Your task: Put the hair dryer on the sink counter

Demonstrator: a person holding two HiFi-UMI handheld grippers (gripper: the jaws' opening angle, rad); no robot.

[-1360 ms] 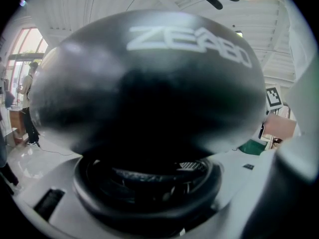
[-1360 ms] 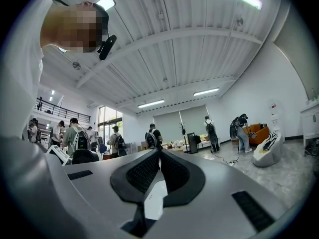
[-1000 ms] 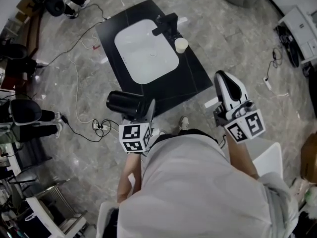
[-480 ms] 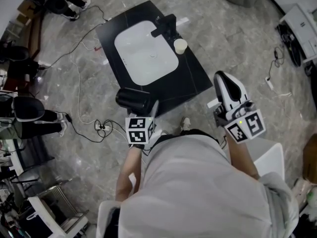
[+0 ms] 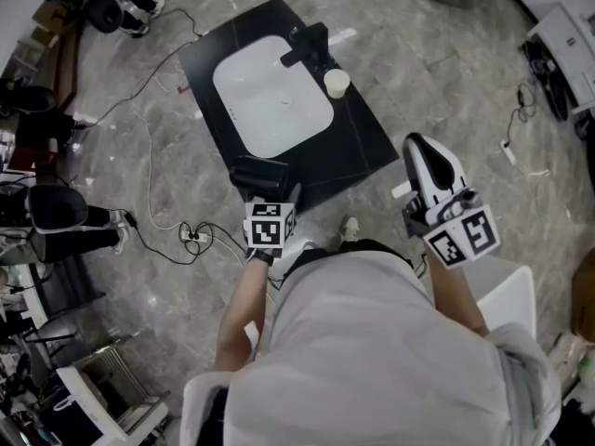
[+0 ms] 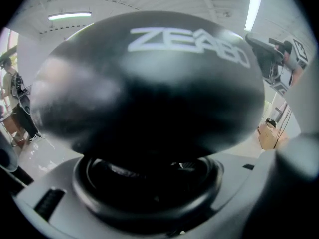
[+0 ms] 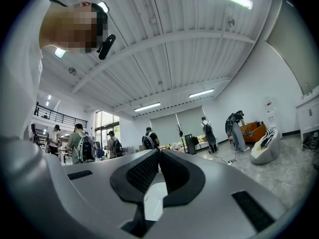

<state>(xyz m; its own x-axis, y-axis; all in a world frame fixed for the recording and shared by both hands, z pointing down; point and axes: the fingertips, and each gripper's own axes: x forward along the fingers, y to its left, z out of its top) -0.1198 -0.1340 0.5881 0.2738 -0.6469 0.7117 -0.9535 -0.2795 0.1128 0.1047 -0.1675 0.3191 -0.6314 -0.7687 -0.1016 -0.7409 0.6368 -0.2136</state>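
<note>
- The left tongs (image 5: pixel 268 208) are clamping the black hair dryer (image 5: pixel 258 175). Its body is filling nearly the whole left gripper view, probably because such a bulky thing is needing a deep grip.
- The hair dryer is hanging over the near edge of the dark desk (image 5: pixel 363 147), at about 6 o'clock from the white basin (image 5: pixel 272 96). I cannot tell if it is touching the desk.
- The right tongs (image 7: pixel 159 156) are pressing together on nothing and pointing upward, well apart at 3 o'clock, so they are not disturbing the placing.
- The faucet (image 5: pixel 307 45) and the cup (image 5: pixel 337 83) are occupying the far side, so the bare near strip is looking like the best place.
</note>
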